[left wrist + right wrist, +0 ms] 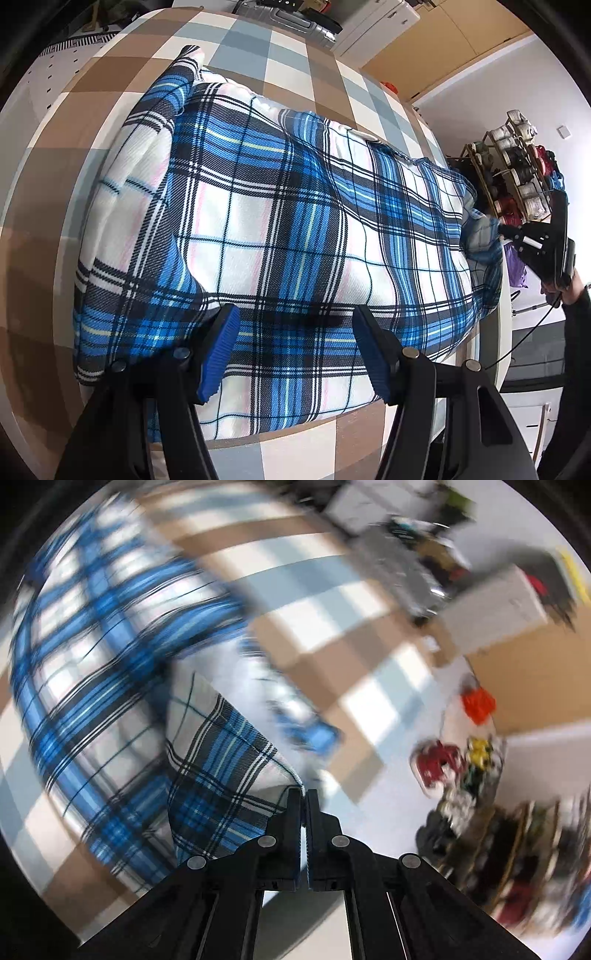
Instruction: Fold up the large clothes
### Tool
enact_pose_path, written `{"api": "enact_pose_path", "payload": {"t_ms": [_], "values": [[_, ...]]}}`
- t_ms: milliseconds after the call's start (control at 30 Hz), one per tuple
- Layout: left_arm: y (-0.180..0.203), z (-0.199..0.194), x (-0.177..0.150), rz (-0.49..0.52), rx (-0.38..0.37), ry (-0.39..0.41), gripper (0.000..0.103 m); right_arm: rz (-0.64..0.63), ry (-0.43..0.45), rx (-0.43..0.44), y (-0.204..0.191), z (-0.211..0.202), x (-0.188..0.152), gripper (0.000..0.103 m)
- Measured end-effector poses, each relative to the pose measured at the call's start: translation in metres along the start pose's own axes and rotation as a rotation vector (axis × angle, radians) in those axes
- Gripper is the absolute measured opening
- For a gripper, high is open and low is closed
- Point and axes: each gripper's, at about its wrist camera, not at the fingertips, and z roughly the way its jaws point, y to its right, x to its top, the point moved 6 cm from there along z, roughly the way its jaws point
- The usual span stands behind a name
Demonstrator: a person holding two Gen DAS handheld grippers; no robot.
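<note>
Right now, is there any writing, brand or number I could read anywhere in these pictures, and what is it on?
None can be read.
Small patch on the plaid shirt: too small to tell.
Boxes and suitcase behind the checked tablecloth: no legible marks.
Right wrist view: blurred throughout.

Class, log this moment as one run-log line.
left gripper: open over plaid shirt | right gripper: shut on shirt edge | checked tablecloth

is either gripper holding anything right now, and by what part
The right gripper pinches the plaid shirt by an edge fold of the cloth. The left gripper holds nothing; its jaws are open above the shirt.
</note>
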Motion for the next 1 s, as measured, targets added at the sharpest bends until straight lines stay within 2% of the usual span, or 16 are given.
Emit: {"api": "enact_pose_path", "payload": {"t_ms": [33, 167, 233, 367, 467, 533, 600, 667, 700, 733, 767, 800, 867, 933, 967, 1000], "values": [[-0.001, -0.001, 0.000, -0.001, -0.001, 0.000, 0.058, 0.053, 0.008, -0.002, 0.013, 0.006, 0.001, 0.002], [0.002, 0.000, 0.000, 0.000, 0.004, -0.003, 0.058, 0.310, -0.025, -0.138, 0.074, 0.032, -0.021, 0.003], [0.004, 0.001, 0.001, 0.003, 0.011, -0.005, 0.058, 0.415, -0.024, -0.151, 0.081, 0.041, -0.028, 0.003], [0.005, 0.000, 0.000, 0.007, 0.028, -0.021, 0.058, 0.451, -0.117, -0.122, 0.075, 0.064, -0.031, 0.004], [0.003, -0.005, -0.001, -0.003, 0.041, -0.032, 0.058, 0.577, -0.073, 0.002, 0.082, 0.051, -0.039, 0.005], [0.001, -0.014, 0.000, -0.015, 0.043, -0.019, 0.058, 0.679, 0.026, 0.052, 0.085, 0.026, -0.041, 0.006], [0.004, -0.024, 0.001, -0.008, 0.035, 0.000, 0.058, 0.784, 0.162, 0.212, 0.082, -0.003, -0.037, 0.007], [0.012, -0.032, 0.001, 0.020, 0.031, 0.016, 0.058, 0.795, 0.249, 0.361, 0.062, -0.021, -0.024, 0.011], [0.018, -0.035, 0.002, 0.034, 0.021, 0.020, 0.058, 0.780, 0.294, 0.437, 0.043, -0.031, -0.014, 0.015], [0.026, -0.036, 0.004, 0.052, 0.003, 0.021, 0.058, 0.769, 0.311, 0.480, 0.029, -0.036, -0.007, 0.040], [0.037, -0.035, 0.006, 0.083, -0.037, 0.020, 0.058, 0.749, 0.322, 0.544, 0.003, -0.041, 0.004, 0.091], [0.045, -0.031, 0.010, 0.114, -0.065, 0.013, 0.058, 0.731, 0.332, 0.581, -0.021, -0.042, 0.016, 0.103], [0.051, -0.024, 0.024, 0.159, -0.019, 0.021, 0.058, 0.665, 0.365, 0.597, -0.052, -0.039, 0.035, 0.102], [0.045, -0.020, 0.042, 0.174, 0.075, 0.075, 0.058, 0.656, 0.310, 0.520, -0.075, -0.024, 0.048, 0.102], [0.035, -0.014, 0.050, 0.145, 0.121, 0.075, 0.058, 0.628, 0.258, 0.464, -0.086, -0.010, 0.053, 0.102], [0.027, -0.008, 0.053, 0.118, 0.128, 0.058, 0.058, 0.590, 0.212, 0.381, -0.095, 0.004, 0.057, 0.102]]}}
